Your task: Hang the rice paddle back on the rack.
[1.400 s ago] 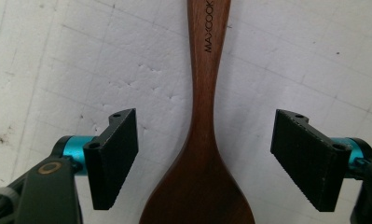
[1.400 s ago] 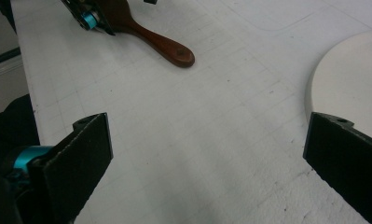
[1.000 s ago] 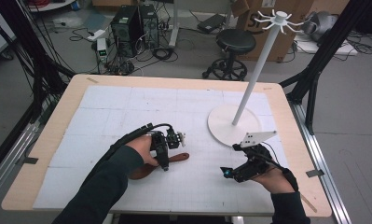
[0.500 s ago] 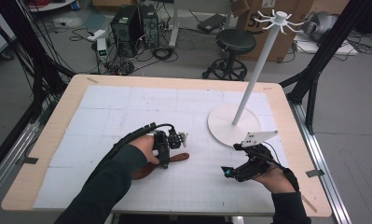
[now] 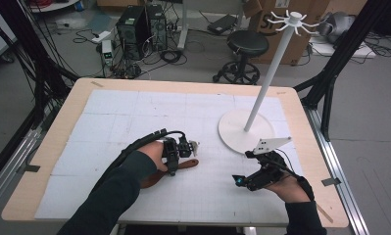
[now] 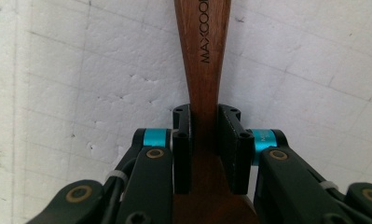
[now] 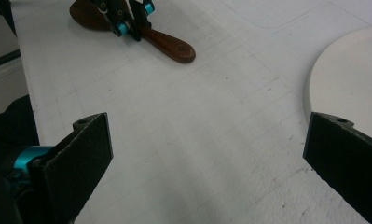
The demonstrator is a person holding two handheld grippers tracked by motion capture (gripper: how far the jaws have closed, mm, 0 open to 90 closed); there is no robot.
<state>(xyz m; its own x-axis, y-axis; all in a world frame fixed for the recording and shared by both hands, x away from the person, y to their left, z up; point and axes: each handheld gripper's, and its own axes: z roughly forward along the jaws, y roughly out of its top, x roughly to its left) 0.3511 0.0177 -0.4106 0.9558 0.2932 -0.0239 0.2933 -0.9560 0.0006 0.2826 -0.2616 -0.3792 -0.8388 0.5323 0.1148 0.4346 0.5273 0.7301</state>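
Note:
A brown wooden spoon [image 5: 187,164] lies on the white gridded mat, left of centre, its bowl under the person's left hand. My left gripper [image 6: 204,133] points down at it. Its jaws have just been closing, and both pads now press the sides of the spoon handle [image 6: 203,56], which is marked MAXCOOK. In the right gripper view, the spoon [image 7: 172,46] and the left gripper [image 7: 130,23] lie far off at the top. My right gripper [image 7: 207,144] rests low near the table's front right, jaws wide open with bare mat between them.
A white hanger stand rises at the right on a round base [image 5: 232,133], its thin pole [image 5: 270,76] ending in hooks; the base [image 7: 356,79] lies just beyond my right gripper. The wooden table rim [image 5: 46,161] frames the mat. A stool and computers stand on the floor behind.
Both hands keep their places on the table. The high view shows no clear shift of the spoon or the stand.

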